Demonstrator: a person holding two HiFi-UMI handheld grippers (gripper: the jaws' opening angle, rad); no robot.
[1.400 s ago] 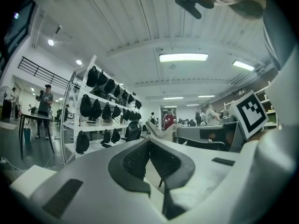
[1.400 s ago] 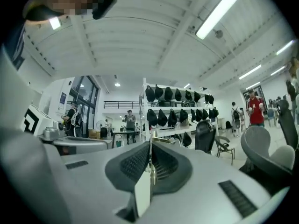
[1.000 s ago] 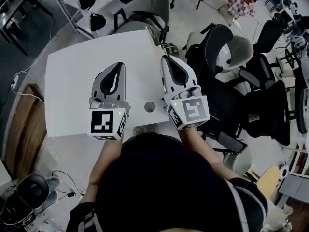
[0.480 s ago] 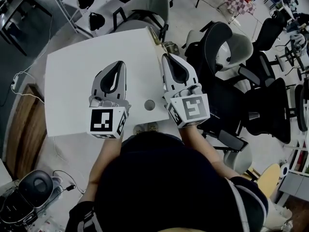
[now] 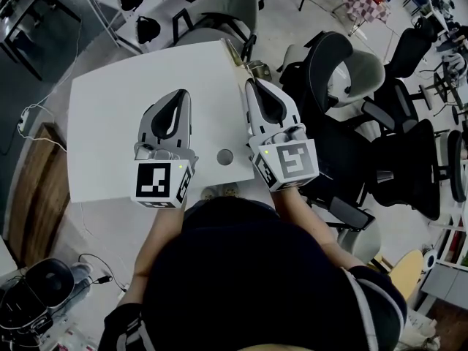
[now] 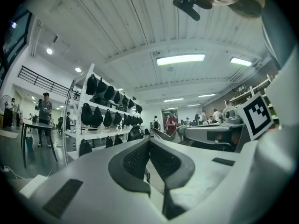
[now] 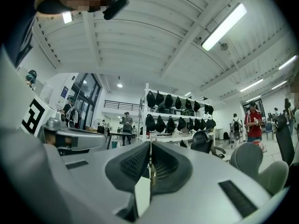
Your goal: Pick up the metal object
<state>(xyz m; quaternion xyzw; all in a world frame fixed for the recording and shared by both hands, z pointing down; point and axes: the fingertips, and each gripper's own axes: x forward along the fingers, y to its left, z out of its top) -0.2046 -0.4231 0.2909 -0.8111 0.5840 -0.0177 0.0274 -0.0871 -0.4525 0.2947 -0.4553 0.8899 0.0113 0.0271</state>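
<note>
In the head view a small round grey disc (image 5: 224, 156) lies flat on the white table (image 5: 110, 115), near its front edge, between my two grippers. The left gripper (image 5: 180, 95) rests on the table to the disc's left, jaws shut and empty. The right gripper (image 5: 252, 86) lies along the table's right edge, just right of the disc, also shut with nothing between its pads. The left gripper view has its closed jaws (image 6: 149, 141) aimed out into the room; the right gripper view (image 7: 150, 146) shows the same. Neither gripper view shows the disc.
Several office chairs (image 5: 344, 79) crowd the table's right side and one (image 5: 219, 9) stands behind it. A small brownish thing (image 5: 254, 69) sits by the table's far right corner. Cables and a black bag (image 5: 29, 302) lie on the floor at the left. Shelves of black helmets (image 7: 173, 113) stand in the distance.
</note>
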